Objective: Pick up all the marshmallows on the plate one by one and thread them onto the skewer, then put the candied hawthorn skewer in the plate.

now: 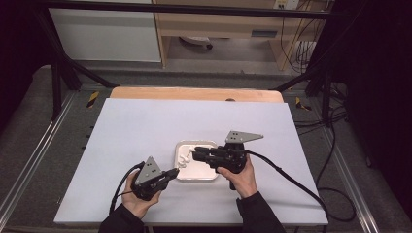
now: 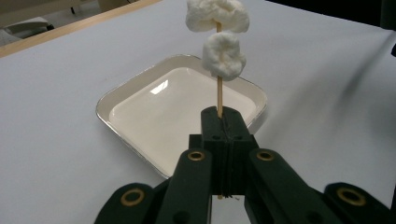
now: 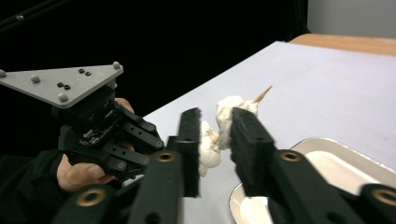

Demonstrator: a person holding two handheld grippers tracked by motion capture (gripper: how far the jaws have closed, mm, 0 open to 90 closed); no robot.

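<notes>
Over the tray, the left gripper clamps a skewer steady while the right gripper, jaws slightly apart, brackets the marshmallows to thread them.

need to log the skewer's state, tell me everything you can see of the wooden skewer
The wooden skewer is a thin, pale, straight stick with a pointed tip. The left gripper clamps its lower end in shut jaws, holding it over the white square tray. Two white marshmallows are threaded on its upper part, one above the other with a small gap. In the right gripper view, the right gripper has its jaws on either side of the marshmallows, with the tip poking out beyond.
</notes>
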